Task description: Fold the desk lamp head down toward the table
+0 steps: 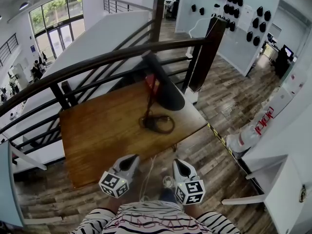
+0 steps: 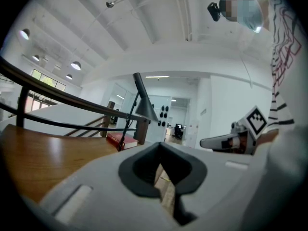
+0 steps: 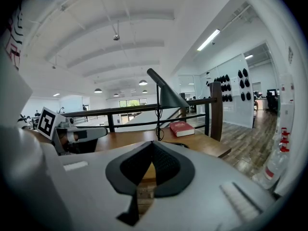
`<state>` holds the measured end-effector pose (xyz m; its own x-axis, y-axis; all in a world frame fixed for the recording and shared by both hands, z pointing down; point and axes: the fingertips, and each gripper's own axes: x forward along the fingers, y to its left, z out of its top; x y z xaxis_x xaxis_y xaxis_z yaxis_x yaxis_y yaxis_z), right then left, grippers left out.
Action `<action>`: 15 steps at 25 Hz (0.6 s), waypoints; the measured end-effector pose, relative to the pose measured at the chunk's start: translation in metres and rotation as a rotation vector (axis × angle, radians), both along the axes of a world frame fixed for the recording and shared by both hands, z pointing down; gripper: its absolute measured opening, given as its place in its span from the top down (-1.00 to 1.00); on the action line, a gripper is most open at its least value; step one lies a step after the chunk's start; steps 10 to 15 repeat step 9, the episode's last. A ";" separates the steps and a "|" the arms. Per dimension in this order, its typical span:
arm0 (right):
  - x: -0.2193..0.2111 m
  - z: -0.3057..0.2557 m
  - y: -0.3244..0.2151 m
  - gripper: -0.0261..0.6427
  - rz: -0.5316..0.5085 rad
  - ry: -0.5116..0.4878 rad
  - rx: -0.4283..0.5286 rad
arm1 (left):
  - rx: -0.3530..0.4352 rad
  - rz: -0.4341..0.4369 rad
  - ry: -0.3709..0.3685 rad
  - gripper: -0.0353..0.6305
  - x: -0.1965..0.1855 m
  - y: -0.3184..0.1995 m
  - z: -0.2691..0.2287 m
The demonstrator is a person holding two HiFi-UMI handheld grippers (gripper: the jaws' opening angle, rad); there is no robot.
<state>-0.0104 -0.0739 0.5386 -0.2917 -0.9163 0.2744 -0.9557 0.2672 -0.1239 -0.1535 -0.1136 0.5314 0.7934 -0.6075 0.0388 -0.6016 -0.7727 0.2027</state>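
Note:
A dark desk lamp stands on the wooden table, its cone head raised on a thin stem above a round base. The lamp shows far ahead in the left gripper view, and its head stands high in the right gripper view. A red book lies behind the stem. My left gripper and right gripper are both shut and empty, side by side at the table's near edge, well short of the lamp.
A dark railing with a thick post runs behind the table. A cord hangs off the near table edge between the grippers. White bottles stand on the wood floor to the right.

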 end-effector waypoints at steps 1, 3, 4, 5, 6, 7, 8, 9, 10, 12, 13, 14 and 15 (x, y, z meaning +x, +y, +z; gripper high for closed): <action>0.001 0.000 0.001 0.92 0.000 -0.001 0.000 | 0.000 0.000 0.000 0.89 0.000 0.001 0.000; 0.003 0.000 0.002 0.92 0.002 -0.003 0.001 | 0.001 0.000 0.000 0.89 0.002 0.003 0.000; 0.004 0.000 0.003 0.92 0.002 -0.005 0.002 | 0.001 -0.001 -0.001 0.89 0.003 0.004 0.000; 0.004 0.000 0.004 0.92 0.001 -0.006 0.003 | 0.001 -0.001 -0.002 0.89 0.003 0.005 0.001; 0.005 0.000 0.005 0.92 0.000 -0.007 0.004 | 0.001 -0.002 -0.004 0.89 0.003 0.005 0.001; 0.005 0.000 0.006 0.92 -0.001 -0.007 0.005 | 0.001 -0.003 -0.005 0.89 0.003 0.006 0.001; 0.005 -0.001 0.006 0.92 -0.002 -0.007 0.006 | 0.000 -0.004 -0.006 0.89 0.003 0.007 0.001; 0.005 -0.001 0.007 0.92 -0.003 -0.007 0.007 | 0.000 -0.005 -0.006 0.89 0.003 0.007 0.001; 0.005 -0.001 0.007 0.92 -0.003 -0.007 0.007 | 0.000 -0.005 -0.006 0.89 0.003 0.007 0.001; 0.005 -0.001 0.007 0.92 -0.003 -0.007 0.007 | 0.000 -0.005 -0.006 0.89 0.003 0.007 0.001; 0.005 -0.001 0.007 0.92 -0.003 -0.007 0.007 | 0.000 -0.005 -0.006 0.89 0.003 0.007 0.001; 0.005 -0.001 0.007 0.92 -0.003 -0.007 0.007 | 0.000 -0.005 -0.006 0.89 0.003 0.007 0.001; 0.005 -0.001 0.007 0.92 -0.003 -0.007 0.007 | 0.000 -0.005 -0.006 0.89 0.003 0.007 0.001</action>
